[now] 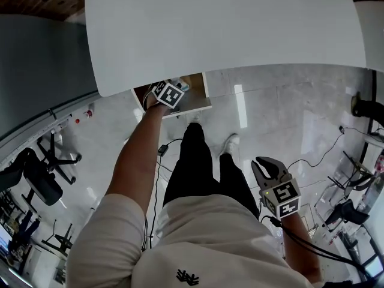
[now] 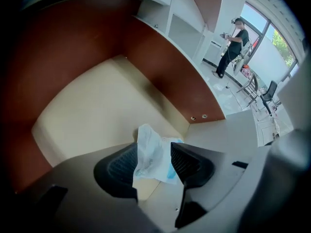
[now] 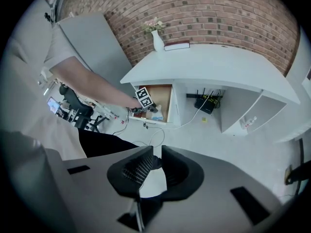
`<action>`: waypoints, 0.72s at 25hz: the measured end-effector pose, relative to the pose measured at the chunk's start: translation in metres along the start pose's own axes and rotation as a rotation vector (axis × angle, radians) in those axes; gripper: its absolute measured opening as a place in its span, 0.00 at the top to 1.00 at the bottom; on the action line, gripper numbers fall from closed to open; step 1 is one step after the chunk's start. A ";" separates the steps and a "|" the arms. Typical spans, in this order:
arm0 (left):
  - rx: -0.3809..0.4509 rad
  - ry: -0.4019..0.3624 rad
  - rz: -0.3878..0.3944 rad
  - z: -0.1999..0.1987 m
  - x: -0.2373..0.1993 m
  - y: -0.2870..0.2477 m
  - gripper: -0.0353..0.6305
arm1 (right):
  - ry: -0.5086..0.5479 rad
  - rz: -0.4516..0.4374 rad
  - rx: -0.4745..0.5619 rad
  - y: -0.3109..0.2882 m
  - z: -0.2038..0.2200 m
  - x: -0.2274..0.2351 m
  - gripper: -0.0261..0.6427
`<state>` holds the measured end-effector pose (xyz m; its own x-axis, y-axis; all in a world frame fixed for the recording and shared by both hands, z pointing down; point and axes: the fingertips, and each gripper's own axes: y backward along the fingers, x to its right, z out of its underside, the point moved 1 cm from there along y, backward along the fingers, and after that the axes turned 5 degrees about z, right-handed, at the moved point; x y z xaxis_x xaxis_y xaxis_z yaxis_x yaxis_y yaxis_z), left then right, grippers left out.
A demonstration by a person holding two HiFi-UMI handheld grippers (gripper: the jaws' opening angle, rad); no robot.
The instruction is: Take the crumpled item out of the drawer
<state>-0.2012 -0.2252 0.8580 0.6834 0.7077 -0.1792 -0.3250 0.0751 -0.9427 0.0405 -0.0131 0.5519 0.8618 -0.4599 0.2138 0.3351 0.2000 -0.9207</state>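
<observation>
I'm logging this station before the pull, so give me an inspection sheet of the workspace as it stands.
Surface: open drawer, beige floor, red-brown walls.
Job's things: crumpled item, white with blue, in the drawer.
Clutter: nothing seen in the drawer.
Grippers: left tool reaches into the drawer, jaws wide, the item between them; right tool hangs low at the person's side, jaws a slim gap apart, empty.
Cables: black cable on the floor; lead trailing from the right tool.
Surroundings: white desk, brick wall, vase, book, office chair, person by a window.
</observation>
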 end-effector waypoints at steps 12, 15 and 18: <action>-0.074 -0.010 -0.026 0.011 -0.007 -0.015 0.77 | -0.002 0.006 -0.019 -0.005 0.005 0.003 0.85; -0.045 0.012 -0.015 0.011 0.000 -0.012 0.83 | 0.004 0.007 -0.016 -0.001 0.004 0.003 0.85; -0.013 0.057 0.003 0.015 0.006 -0.010 0.84 | 0.002 0.004 -0.005 0.001 0.002 0.001 0.85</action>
<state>-0.2037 -0.2118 0.8703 0.7187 0.6666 -0.1978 -0.3189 0.0631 -0.9457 0.0427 -0.0114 0.5520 0.8625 -0.4608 0.2090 0.3293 0.1977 -0.9233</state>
